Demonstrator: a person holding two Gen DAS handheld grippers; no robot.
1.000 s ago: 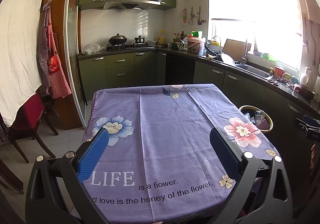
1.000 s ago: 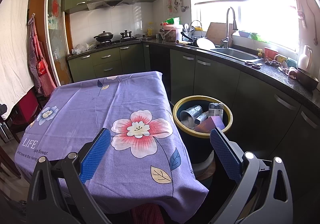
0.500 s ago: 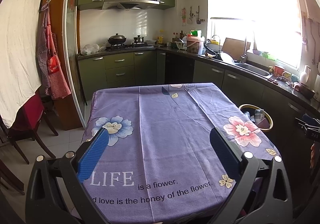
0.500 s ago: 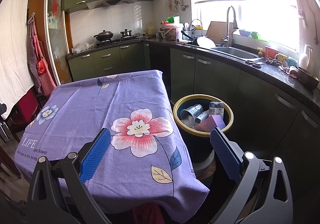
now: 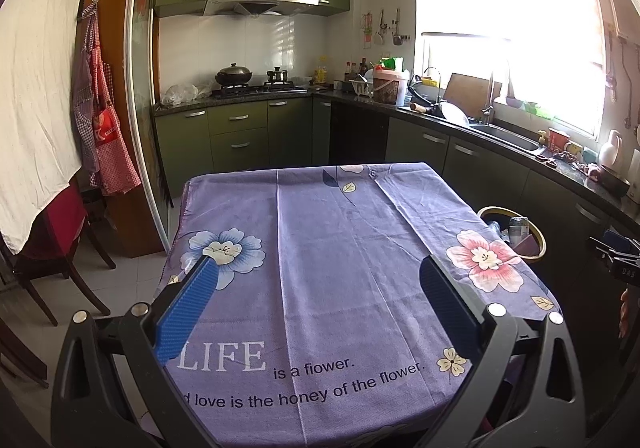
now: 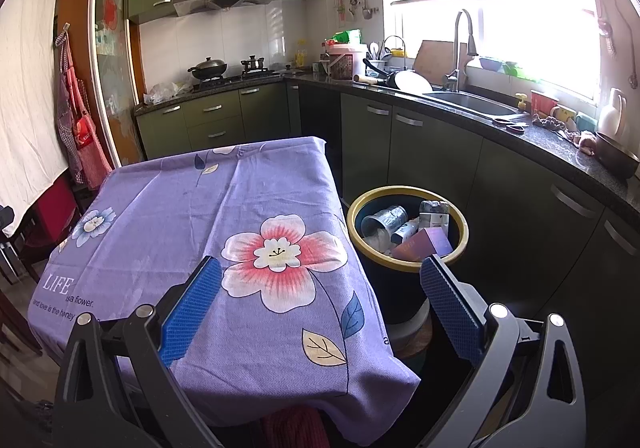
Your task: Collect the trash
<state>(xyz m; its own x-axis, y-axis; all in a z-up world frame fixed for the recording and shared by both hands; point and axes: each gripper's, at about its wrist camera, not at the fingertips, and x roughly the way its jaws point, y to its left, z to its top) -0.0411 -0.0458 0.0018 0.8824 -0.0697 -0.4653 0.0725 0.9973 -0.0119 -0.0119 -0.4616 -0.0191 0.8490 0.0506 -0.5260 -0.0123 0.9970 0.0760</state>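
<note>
A dark bin with a yellow rim (image 6: 460, 244) stands on the floor right of the table. It holds a clear plastic cup (image 6: 383, 219), a bottle (image 6: 434, 213) and a purple box (image 6: 424, 244). The bin rim also shows in the left wrist view (image 5: 538, 240). My left gripper (image 5: 316, 276) is open and empty above the near end of the purple flowered tablecloth (image 5: 332, 248). My right gripper (image 6: 320, 280) is open and empty over the table's near right corner, left of the bin. No trash lies on the cloth (image 6: 192, 208).
Green cabinets and a dark counter (image 6: 560, 152) with a sink (image 6: 472, 104) run along the right and back. A stove with pots (image 5: 248, 82) is at the back. A chair (image 5: 60, 244) and hanging aprons (image 5: 100, 136) are at the left.
Both views have shifted very slightly; the grippers stay open and nothing on the table or in the bin has moved.
</note>
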